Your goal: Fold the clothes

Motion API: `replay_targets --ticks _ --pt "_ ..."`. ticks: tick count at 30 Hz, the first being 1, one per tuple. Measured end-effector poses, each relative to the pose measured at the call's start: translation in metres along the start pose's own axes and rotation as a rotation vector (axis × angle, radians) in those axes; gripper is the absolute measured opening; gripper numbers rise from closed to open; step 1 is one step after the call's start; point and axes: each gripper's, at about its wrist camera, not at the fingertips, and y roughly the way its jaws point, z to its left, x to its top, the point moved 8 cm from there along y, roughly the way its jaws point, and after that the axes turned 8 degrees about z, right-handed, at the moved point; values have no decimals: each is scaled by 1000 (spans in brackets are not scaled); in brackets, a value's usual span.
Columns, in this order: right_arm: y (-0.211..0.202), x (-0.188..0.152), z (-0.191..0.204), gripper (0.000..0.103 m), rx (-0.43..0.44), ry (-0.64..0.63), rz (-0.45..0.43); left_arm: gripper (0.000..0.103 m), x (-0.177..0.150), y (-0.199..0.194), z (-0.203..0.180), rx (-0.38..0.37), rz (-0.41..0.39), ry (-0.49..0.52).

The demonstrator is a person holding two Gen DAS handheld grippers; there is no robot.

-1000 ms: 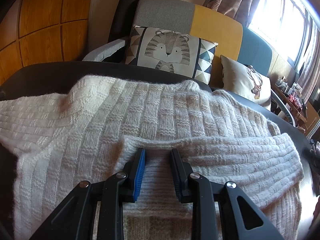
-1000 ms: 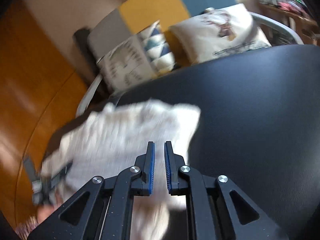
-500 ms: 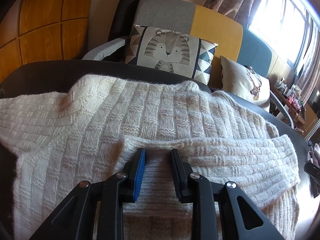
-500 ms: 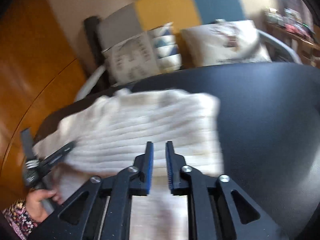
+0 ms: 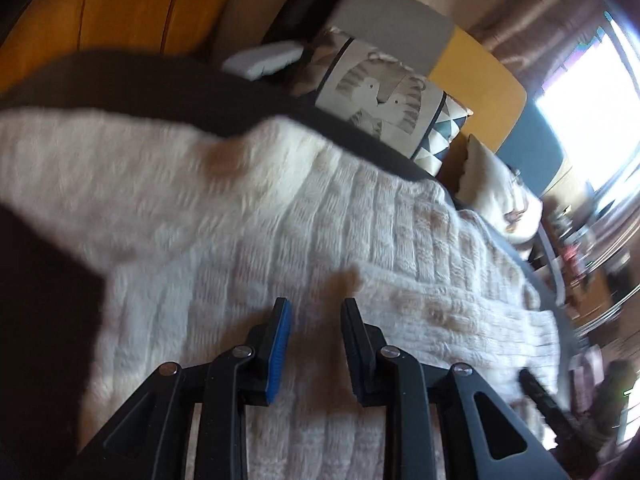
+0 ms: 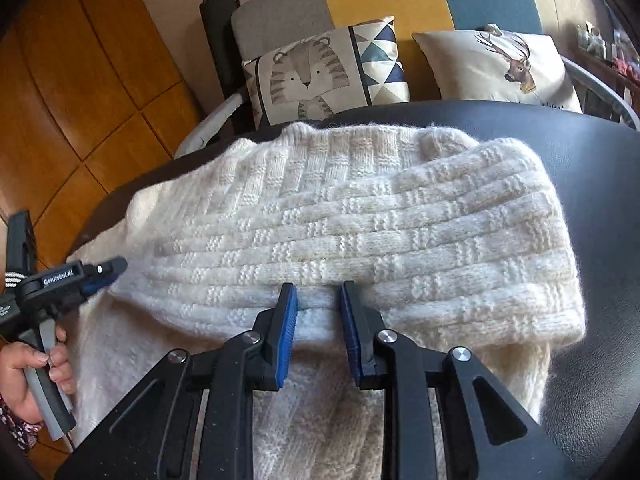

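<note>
A cream knitted sweater (image 6: 360, 216) lies spread on a dark table (image 6: 600, 168), one sleeve (image 6: 400, 240) folded across its body. My right gripper (image 6: 319, 300) is open, low over the near edge of that folded sleeve, and the edge sits between its fingers. My left gripper (image 5: 316, 312) is open just above the sweater (image 5: 240, 220), beside the folded sleeve's cuff end (image 5: 360, 280), holding nothing. The left wrist view is tilted and blurred. In the right wrist view the left gripper (image 6: 108, 270) shows at the sweater's left edge, held by a hand (image 6: 32, 368).
Behind the table stands a sofa with a tiger cushion (image 6: 312, 76) and a deer cushion (image 6: 500, 64). Wooden panelling (image 6: 80, 100) fills the left. Bare table surface lies to the right of the sweater. A bright window (image 5: 592, 100) and cluttered shelves are far right.
The right gripper swung over the sweater and opened from nearly shut. The left gripper stayed open, tilted and slid left off the folded sleeve's end; its view is now blurred.
</note>
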Motion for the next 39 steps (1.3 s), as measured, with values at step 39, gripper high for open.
replay_targets --ticks 39 --pt "-30 3 -59 25 -74 330 -175 15 35 20 -23 152 -58 186"
